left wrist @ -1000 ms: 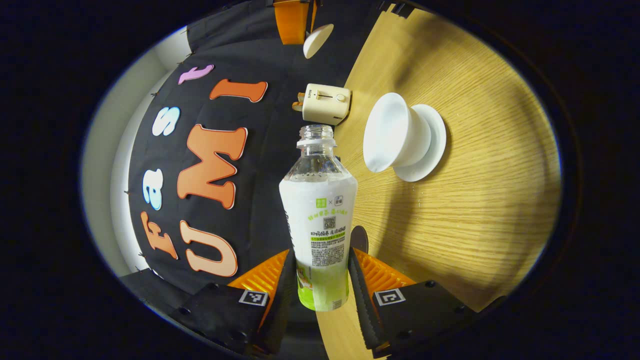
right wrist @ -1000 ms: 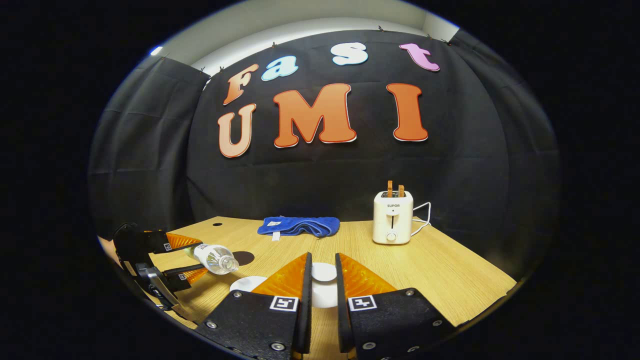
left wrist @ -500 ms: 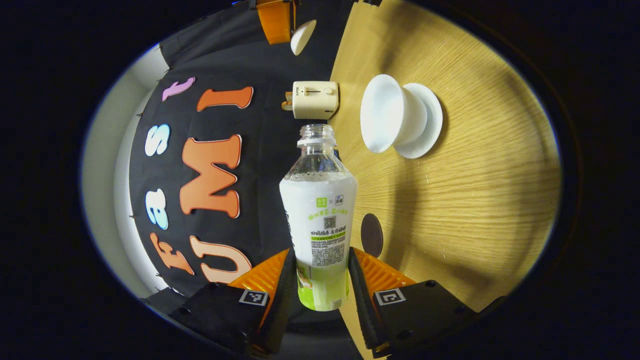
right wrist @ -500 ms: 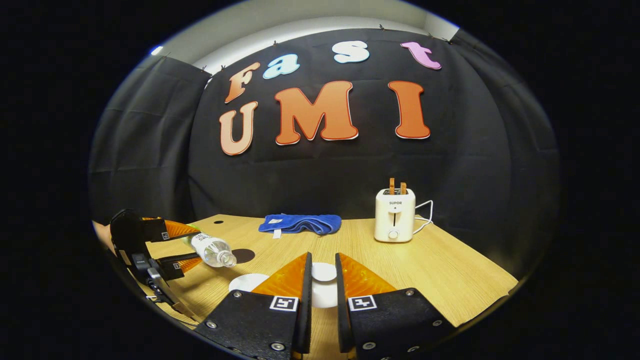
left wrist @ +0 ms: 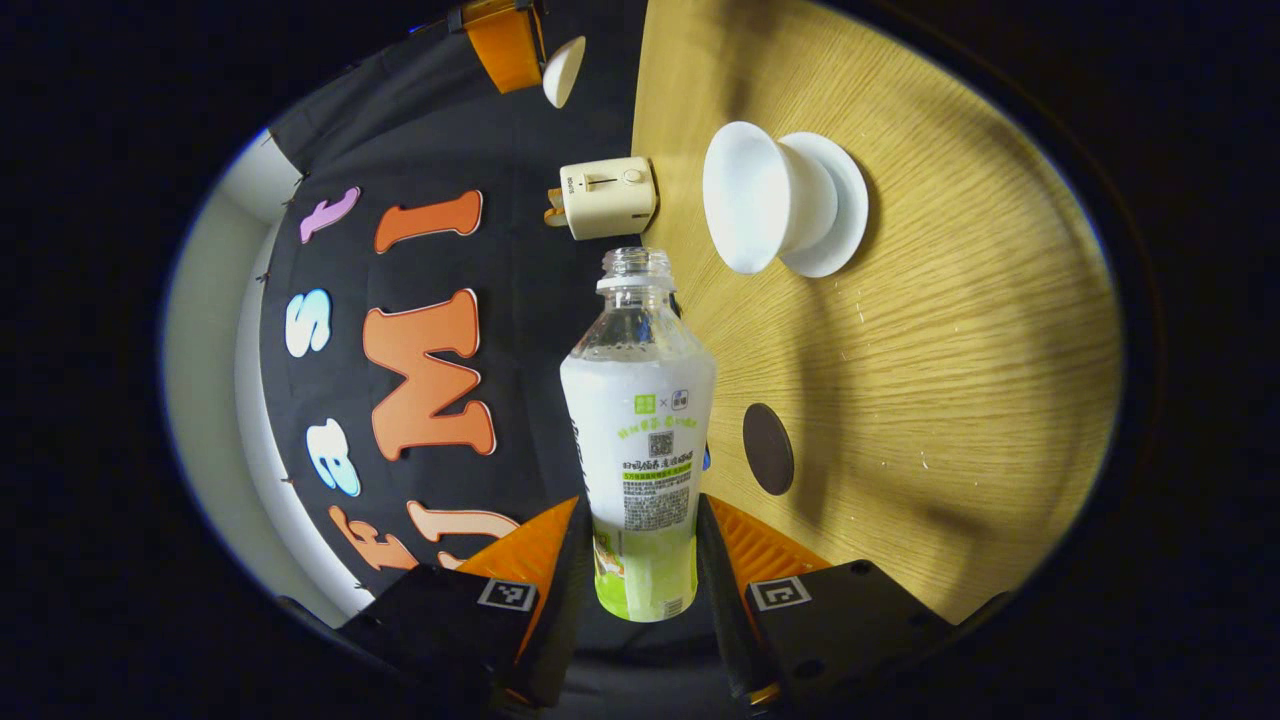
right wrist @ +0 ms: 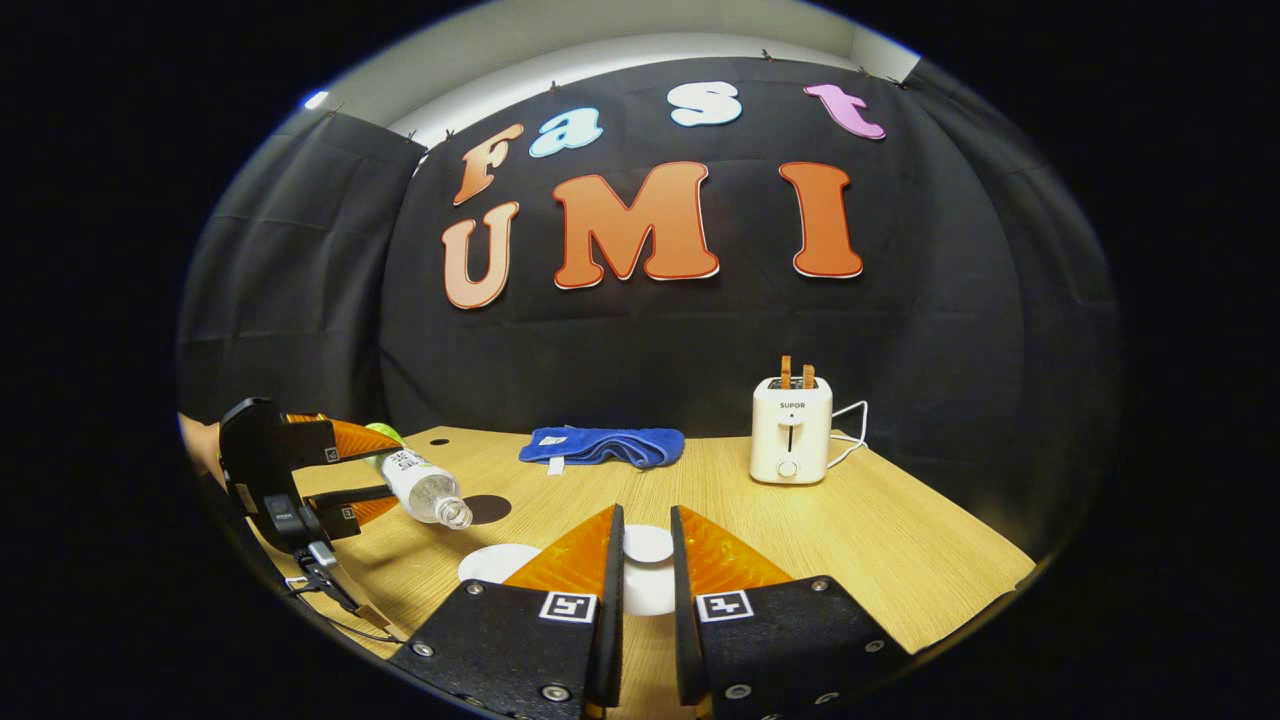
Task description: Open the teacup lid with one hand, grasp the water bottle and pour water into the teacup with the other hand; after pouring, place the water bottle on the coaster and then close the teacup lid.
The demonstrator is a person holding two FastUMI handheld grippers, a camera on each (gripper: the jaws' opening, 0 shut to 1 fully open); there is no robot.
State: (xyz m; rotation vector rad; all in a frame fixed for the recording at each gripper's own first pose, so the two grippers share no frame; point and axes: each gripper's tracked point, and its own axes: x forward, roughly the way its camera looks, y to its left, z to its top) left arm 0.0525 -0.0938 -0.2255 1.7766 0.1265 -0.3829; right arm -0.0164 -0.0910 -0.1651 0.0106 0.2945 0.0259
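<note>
Left tongs (left wrist: 645,560) clamp water bottle (left wrist: 640,430) low on labelled body, tilted, mouth short of teacup (left wrist: 765,210); thin plastic, uncapped, squeeze gently. Right tongs (right wrist: 645,590) pinch teacup lid (right wrist: 647,545) above teacup; ceramic, slippery, fragile.

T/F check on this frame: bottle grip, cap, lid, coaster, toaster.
1. The left gripper is shut on the water bottle. True.
2. The bottle is capped. False: its mouth is open.
3. The lid is between the right gripper's fingers, off the teacup. True.
4. The bottle stands on the coaster. False: it is held tilted in the air; the coaster is bare.
5. The toaster lies on its side. False: upright.
</note>
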